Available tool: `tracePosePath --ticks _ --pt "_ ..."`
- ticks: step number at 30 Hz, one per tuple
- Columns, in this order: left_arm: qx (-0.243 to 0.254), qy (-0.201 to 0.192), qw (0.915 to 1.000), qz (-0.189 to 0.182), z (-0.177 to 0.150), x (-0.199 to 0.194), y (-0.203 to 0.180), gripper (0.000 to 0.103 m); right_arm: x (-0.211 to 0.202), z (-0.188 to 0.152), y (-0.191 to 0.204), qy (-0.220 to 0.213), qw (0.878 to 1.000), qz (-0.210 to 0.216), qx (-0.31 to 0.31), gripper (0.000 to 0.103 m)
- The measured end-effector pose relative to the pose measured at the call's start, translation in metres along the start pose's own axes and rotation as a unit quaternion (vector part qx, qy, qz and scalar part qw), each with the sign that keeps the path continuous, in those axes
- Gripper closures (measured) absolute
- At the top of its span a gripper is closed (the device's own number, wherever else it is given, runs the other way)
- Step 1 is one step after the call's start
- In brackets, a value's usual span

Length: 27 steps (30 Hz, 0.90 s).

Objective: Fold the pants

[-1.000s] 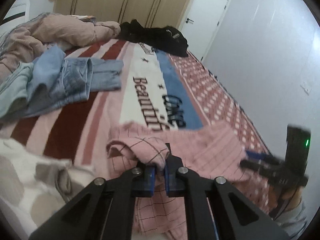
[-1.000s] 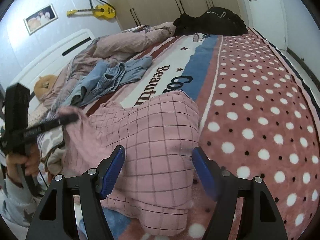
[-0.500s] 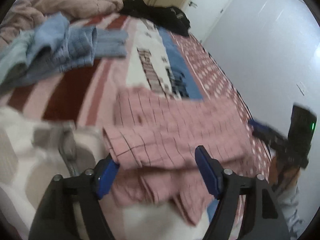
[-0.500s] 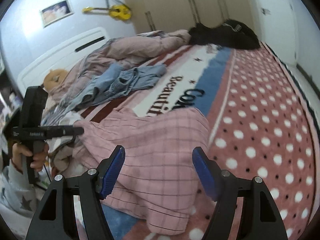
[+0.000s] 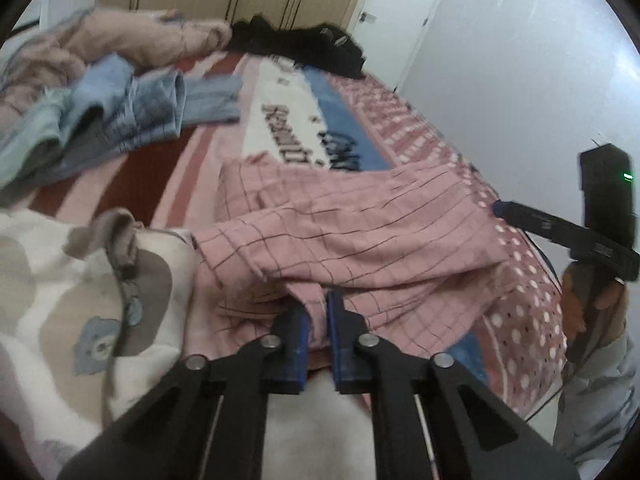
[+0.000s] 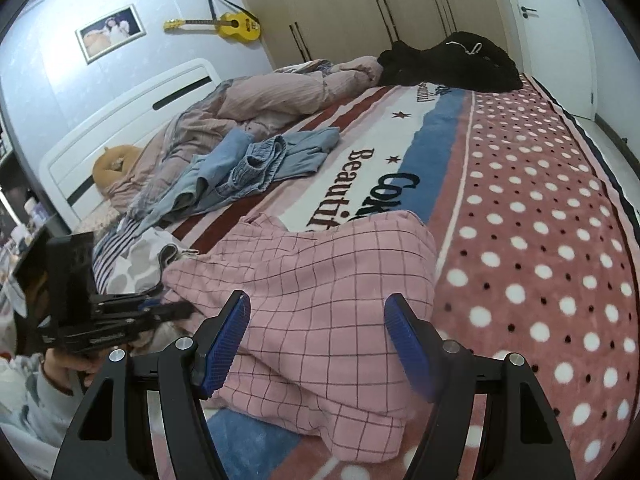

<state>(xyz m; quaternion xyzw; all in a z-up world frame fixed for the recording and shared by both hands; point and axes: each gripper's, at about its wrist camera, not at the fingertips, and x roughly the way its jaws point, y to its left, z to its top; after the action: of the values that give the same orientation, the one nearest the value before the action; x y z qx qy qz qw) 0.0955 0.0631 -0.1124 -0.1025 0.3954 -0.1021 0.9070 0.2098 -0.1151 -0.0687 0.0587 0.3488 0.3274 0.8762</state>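
Observation:
Pink checked pants (image 5: 360, 232) lie partly folded on the bed blanket, with one layer lapped over another. In the left wrist view my left gripper (image 5: 318, 304) is shut on a fold of the pink fabric at the near edge, under the upper layer. In the right wrist view the same gripper (image 6: 176, 308) reaches into the left side of the pants (image 6: 320, 280). My right gripper (image 6: 318, 308) hovers open over the pants' near right part, its blue pads (image 6: 224, 340) wide apart and off the cloth.
Crumpled blue denim clothes (image 6: 256, 164) and a pink duvet (image 6: 260, 104) lie further up the bed. A black garment (image 6: 452, 60) sits at the far end. A white and grey patterned garment (image 5: 80, 300) lies left of the pants. The bed's edge (image 6: 600, 152) runs along the right.
My left gripper let go of the pink fold, opened wide, dropped toward the near edge of the pants and shut on fabric there. The right gripper stayed open, hardly moving.

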Motion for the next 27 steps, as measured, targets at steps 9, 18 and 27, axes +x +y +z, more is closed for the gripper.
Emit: tracePosePath --ticks 9,18,27 --pt "-0.012 0.055 0.9932 -0.102 -0.032 -0.012 -0.015 0.101 -0.002 -0.009 -0.010 0.007 1.000 0.009 0.027 0.036" --pt "-0.044 0.100 0.9895 -0.095 -0.052 0.011 -0.001 0.025 -0.002 -0.012 0.001 0.009 1.000 0.010 0.013 0.036" --pt "-0.121 0.123 0.9640 -0.202 -0.041 0.047 0.009 0.046 -0.002 -0.011 0.001 0.005 1.000 0.018 0.019 0.036"
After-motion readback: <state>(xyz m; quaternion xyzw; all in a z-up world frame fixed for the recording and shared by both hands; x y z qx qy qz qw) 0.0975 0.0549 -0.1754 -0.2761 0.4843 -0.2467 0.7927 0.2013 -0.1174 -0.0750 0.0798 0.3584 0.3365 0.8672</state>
